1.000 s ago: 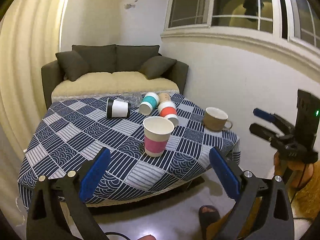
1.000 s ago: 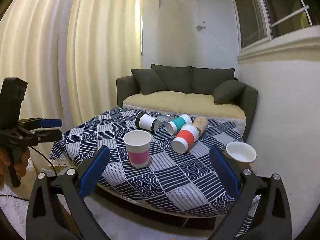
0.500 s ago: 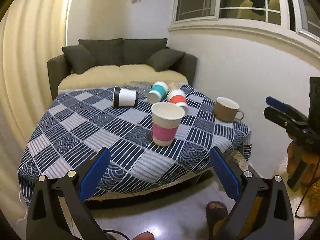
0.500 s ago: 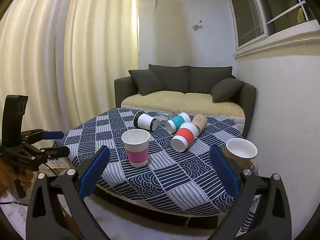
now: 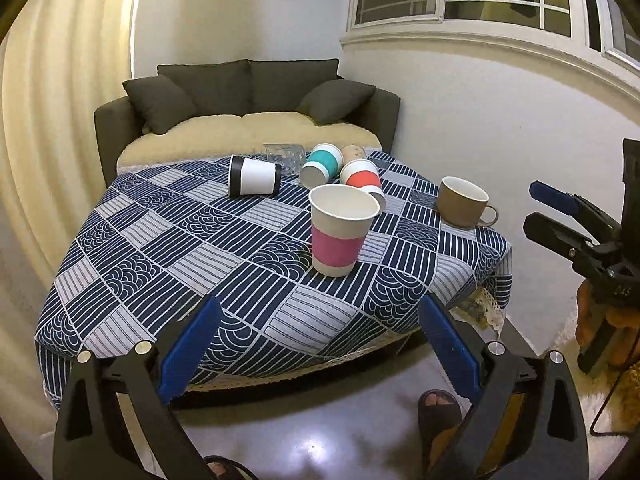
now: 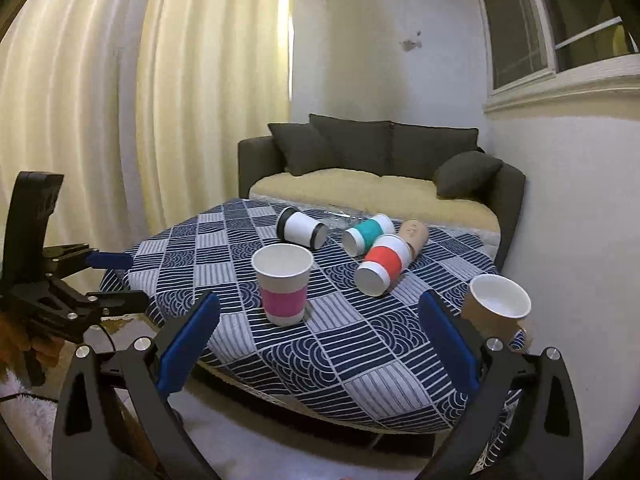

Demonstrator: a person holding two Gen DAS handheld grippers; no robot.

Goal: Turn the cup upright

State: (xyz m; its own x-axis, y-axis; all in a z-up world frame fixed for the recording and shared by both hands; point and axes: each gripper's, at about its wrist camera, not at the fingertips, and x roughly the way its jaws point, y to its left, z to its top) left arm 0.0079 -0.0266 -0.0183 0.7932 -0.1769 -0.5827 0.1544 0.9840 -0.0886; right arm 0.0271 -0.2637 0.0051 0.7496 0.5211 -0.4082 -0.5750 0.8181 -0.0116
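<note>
Both tools, left (image 5: 316, 344) and right (image 6: 316, 344), have neared the tabletop (image 5: 168, 240), blades apart for the fallen cups (image 5: 254, 175).

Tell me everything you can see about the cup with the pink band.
The cup with the pink band looks like paper: white, tapering to a narrower base, with a wide pink sleeve around its lower half. It stands upright with its mouth open and looks empty. It sits on the blue patterned tablecloth, nearer the front edge than the cups lying on their sides behind it. Neither gripper touches it; from the right wrist view, nothing else does either.
</note>
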